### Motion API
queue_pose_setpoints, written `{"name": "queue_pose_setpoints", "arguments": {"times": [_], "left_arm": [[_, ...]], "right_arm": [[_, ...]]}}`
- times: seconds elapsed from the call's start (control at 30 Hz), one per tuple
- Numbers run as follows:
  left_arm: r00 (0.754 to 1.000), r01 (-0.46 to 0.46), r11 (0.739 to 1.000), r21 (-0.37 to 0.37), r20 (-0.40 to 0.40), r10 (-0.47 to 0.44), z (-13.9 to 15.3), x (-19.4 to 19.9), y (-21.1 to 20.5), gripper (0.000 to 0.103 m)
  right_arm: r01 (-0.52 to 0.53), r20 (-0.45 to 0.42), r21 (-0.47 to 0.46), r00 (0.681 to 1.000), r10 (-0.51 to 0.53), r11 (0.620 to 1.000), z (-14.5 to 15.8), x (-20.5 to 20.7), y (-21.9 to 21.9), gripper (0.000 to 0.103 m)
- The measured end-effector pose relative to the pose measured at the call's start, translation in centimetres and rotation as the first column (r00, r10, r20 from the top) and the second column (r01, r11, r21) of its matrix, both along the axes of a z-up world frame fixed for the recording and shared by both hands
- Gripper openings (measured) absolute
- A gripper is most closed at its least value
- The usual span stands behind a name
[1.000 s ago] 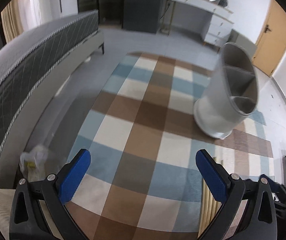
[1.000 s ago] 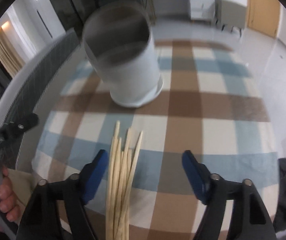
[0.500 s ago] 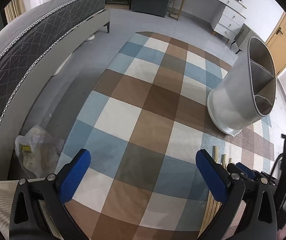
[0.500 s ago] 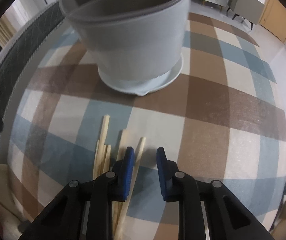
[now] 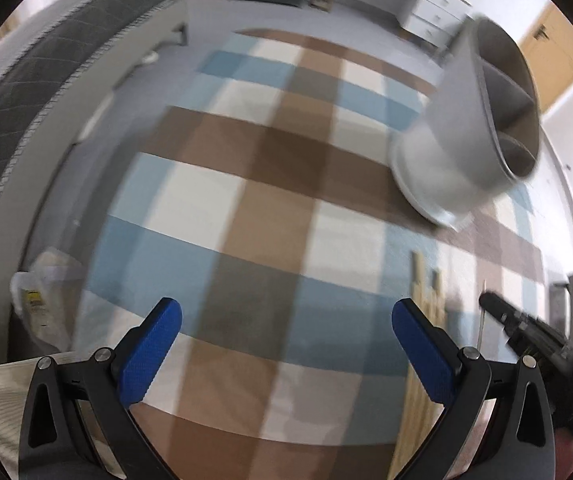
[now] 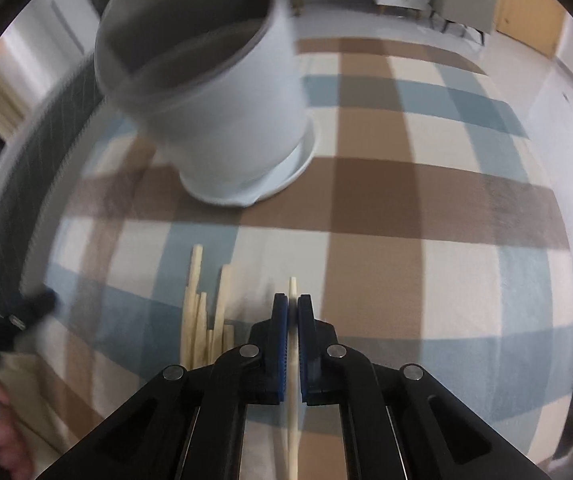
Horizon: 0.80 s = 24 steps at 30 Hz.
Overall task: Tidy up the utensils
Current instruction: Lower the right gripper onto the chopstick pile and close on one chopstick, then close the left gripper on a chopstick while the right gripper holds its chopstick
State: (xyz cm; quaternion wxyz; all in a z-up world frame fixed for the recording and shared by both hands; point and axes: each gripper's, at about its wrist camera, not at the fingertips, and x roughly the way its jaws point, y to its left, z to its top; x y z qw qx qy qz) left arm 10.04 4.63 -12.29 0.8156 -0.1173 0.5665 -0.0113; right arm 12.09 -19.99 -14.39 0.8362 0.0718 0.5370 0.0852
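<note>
**A:** What is the right gripper (image 6: pixel 293 310) carrying?

**B:** One pale wooden chopstick (image 6: pixel 293 292). Its jaws are closed on the stick with only a short tip showing past the blue pads (image 6: pixel 281 322), and the rest runs back under the gripper. The other chopsticks (image 6: pixel 205 312) lie bunched on the checked tabletop (image 6: pixel 426 264), just left of the gripper.

**A:** How would you expect it to handle?

**B:** Light and stiff, I'd judge, and smooth enough to pivot or slide in a narrow pinch. A hold nearer the middle would swing less. With so little showing ahead of the pads, the long tail behind could sweep around when the stick is tipped upright.

**A:** And the holder?

**B:** The white divided holder (image 6: pixel 222 92) stands on its saucer-like base at the far left, mouth open and nothing in the compartments as far as I can see. It looks light, so a knock on the rim may shift it.

**A:** The left gripper (image 5: pixel 286 344)?

**B:** Jaws wide apart, holding nothing, over the near tabletop. From its view the holder (image 5: pixel 466 136) is far right, and the chopsticks (image 5: pixel 426 292) sit just right of its right pad.

**A:** Room to move?

**B:** Open cloth between the pile and the holder. The tabletop's left edge drops toward a grey bed (image 5: pixel 26 92) and a plastic bag (image 5: pixel 42 296) on the floor.
</note>
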Motion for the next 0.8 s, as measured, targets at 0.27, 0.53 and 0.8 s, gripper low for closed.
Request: {"name": "queue_pose_setpoints", "arguments": {"times": [0.27,0.53,0.8], "left_arm": [[0.988,0.153,0.988,-0.018,0.027,-0.153,0.1,0.0,-3.3,0.102],[0.983,0.176,0.984,-0.002,-0.050,-0.176,-1.4,2.5,-6.2,0.091],[0.980,0.164,0.986,0.012,-0.114,-0.162,-2.5,4.1,-7.9,0.072]], "right_arm": [[0.083,0.073,0.202,0.992,-0.100,0.976,2.1,-1.2,-4.1,0.004],[0.147,0.099,0.319,0.977,-0.187,0.936,2.5,-2.1,-7.0,0.004],[0.165,0.113,0.340,0.970,-0.215,0.926,2.9,-2.6,-8.0,0.004]]}}
